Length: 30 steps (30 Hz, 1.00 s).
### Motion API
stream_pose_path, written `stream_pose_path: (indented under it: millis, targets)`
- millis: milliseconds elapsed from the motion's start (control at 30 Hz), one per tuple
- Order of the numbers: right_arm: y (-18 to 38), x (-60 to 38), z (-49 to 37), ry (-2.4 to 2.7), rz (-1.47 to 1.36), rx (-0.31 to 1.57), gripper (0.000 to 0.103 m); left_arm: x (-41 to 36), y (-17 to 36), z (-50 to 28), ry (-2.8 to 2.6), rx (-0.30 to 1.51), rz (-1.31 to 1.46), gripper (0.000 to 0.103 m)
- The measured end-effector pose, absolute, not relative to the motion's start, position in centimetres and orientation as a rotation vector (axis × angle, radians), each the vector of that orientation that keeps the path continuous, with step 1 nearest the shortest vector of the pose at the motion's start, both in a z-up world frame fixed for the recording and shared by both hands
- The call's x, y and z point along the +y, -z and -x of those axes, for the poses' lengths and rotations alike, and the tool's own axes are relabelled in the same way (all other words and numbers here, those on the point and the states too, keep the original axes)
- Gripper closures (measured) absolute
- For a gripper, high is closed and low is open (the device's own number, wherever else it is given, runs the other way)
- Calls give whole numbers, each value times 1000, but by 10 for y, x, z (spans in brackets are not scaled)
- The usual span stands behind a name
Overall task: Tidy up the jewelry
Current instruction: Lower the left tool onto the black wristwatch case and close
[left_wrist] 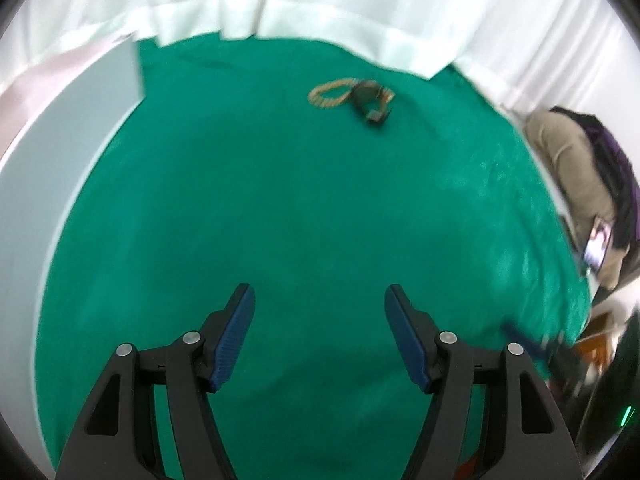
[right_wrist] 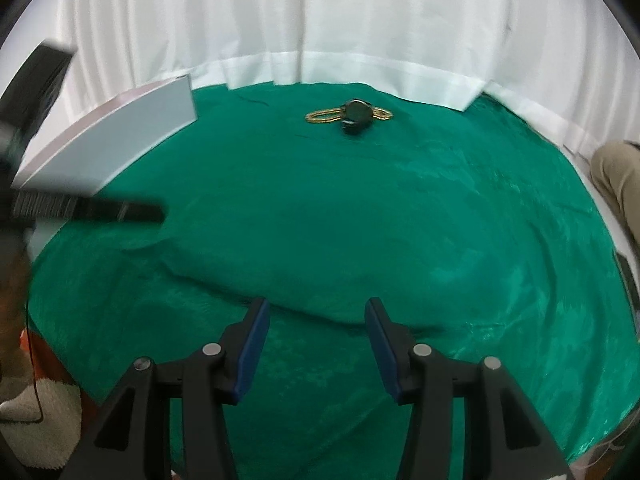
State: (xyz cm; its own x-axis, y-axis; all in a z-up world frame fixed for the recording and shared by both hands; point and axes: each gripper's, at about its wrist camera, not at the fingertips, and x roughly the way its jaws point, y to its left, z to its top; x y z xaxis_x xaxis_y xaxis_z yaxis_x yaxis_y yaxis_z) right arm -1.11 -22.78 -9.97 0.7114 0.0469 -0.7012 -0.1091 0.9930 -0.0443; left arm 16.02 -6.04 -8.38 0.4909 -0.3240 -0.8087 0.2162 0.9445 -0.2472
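Note:
A gold chain (left_wrist: 326,94) lies on the green cloth (left_wrist: 300,220) at the far side, touching a dark round piece of jewelry (left_wrist: 370,100). Both also show in the right wrist view: the chain (right_wrist: 324,115) and the dark piece (right_wrist: 356,114). My left gripper (left_wrist: 320,304) is open and empty, well short of them above the cloth. My right gripper (right_wrist: 317,312) is open and empty, also well short of them. The left gripper's finger (right_wrist: 120,213) reaches into the right wrist view from the left.
A white box (left_wrist: 68,128) stands at the left edge of the cloth; it also shows in the right wrist view (right_wrist: 120,136). White curtains (right_wrist: 320,20) hang behind. A seated person (left_wrist: 580,184) is at the right. The cloth has folds (right_wrist: 280,304) near my right gripper.

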Motion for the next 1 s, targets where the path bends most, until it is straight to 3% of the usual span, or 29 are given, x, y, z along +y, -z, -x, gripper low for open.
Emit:
stream_pose_path:
  millis: [367,767,867,900,967,1000]
  targets:
    - [99,-250,17,-114,15,718,53,-141,72,-324,315,941,165,34]
    - [105,-261,23,-154,-16,703,53,-156,122,-370,167,996,114,43]
    - [106,-261,21,-159,-16,706,53,-162,122,-368,152,980,70,60]
    - [106,-261,21,-158,-16,705,53,-164,122,-367,151,974,58,75]
    - [107,-262,20,-159,-17,707,53,-162,120,-365,157,971,61,82]
    - [106,-262,20,-158,-18,707,53,-159,118,-363,164,966,76,98]
